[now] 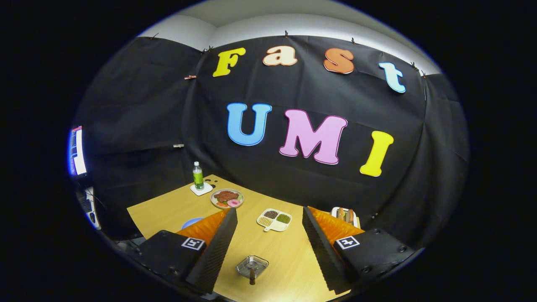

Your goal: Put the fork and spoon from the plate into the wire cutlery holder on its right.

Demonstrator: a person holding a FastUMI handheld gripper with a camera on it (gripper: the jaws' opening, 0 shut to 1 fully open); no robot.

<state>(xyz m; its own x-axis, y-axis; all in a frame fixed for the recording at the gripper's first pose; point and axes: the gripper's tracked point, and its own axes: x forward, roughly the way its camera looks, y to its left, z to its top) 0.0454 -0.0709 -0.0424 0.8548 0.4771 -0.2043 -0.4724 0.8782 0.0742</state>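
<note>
My gripper (269, 209) hangs high over a wooden table (289, 260), open, with nothing between its fingers. Down between the fingers, close to me, stands the wire cutlery holder (251, 265), seen from above. A dark handle (252, 278) sticks out of its near side; I cannot tell which utensil it belongs to. A blue plate (192, 222) peeks out from behind the left finger, to the left of the holder. Most of the plate is hidden, and whatever lies on it is hidden too.
Beyond the fingers sits a white divided tray (275, 219) of beans. Farther back are a plate of food (227, 198) and a green bottle (198, 175) on a white coaster. A white dish with bread (345, 215) shows behind the right finger. A screen (77, 151) stands off the table's left.
</note>
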